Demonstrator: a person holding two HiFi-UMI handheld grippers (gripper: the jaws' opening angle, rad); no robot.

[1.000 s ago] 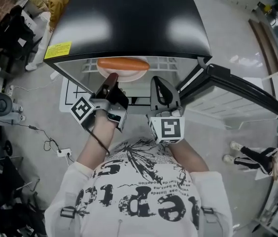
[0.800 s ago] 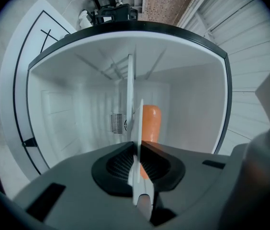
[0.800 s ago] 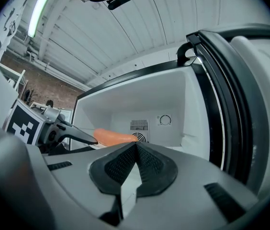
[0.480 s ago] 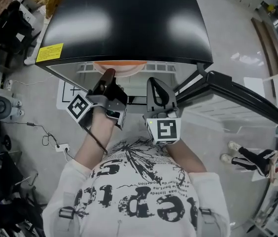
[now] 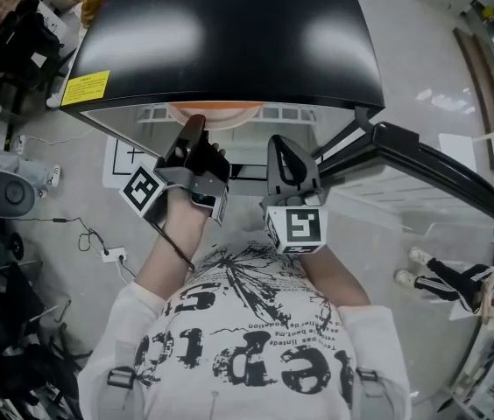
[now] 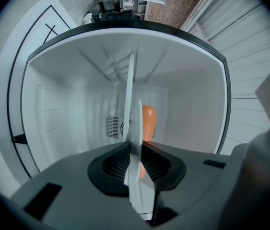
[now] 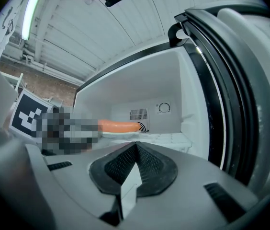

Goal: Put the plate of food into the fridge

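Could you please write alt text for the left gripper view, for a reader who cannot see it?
The left gripper, its jaws now opening, has the rim of a white plate between them, seen edge-on with an orange sausage on it. Beyond is the white inside of the open fridge.

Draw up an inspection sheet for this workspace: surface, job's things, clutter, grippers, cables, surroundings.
Surface: white fridge shelf, nothing seen on it but the plate.
Job's things: the plate carries orange food and sits inside the open fridge, apparently resting on the shelf.
Clutter: dark gear on the floor at the left.
Grippers: left gripper has the plate's rim between its jaws, which are opening; right gripper shut, empty, in front of the fridge.
Cables: a cable trails over the floor to a plug block.
Surroundings: fridge door swung open at the right; a person's legs beyond it.
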